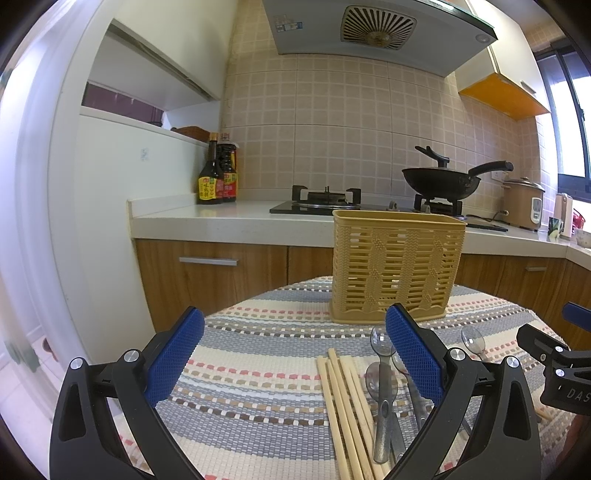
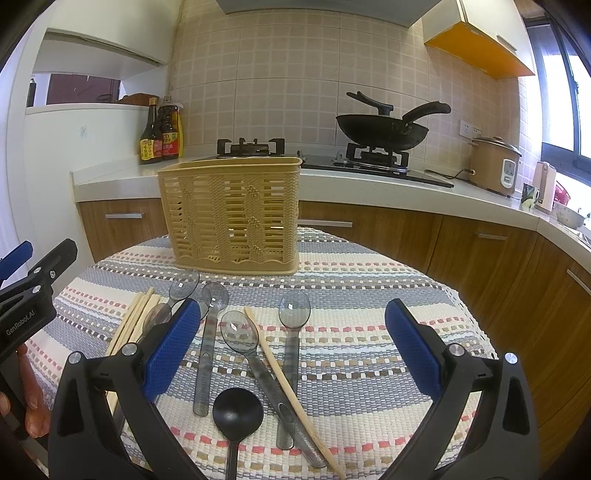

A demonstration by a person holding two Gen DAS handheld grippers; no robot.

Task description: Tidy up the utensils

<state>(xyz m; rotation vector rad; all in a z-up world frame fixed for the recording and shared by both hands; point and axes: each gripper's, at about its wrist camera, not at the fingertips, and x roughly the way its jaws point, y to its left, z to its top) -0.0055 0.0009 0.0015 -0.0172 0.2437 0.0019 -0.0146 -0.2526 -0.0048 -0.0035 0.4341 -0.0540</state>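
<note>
Both grippers' jaws gape wide, empty; bare cloth [image 2: 369, 295] right of spoons [image 2: 291, 332].

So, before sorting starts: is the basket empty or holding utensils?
Looks empty: through the basket slats nothing stands inside; spoons lie on the cloth.

beige tiled walls [image 1: 332, 110] are seen behind a white countertop [image 1: 221, 218] on wooden cabinets [image 1: 207, 273]. a range hood [image 1: 369, 33] is mounted above; daylight is admitted by a window [image 2: 565, 110].

Bright daylight from the window [image 2: 561, 122] at right — sharp frames, fisheye-bent and dark-cornered.
</note>
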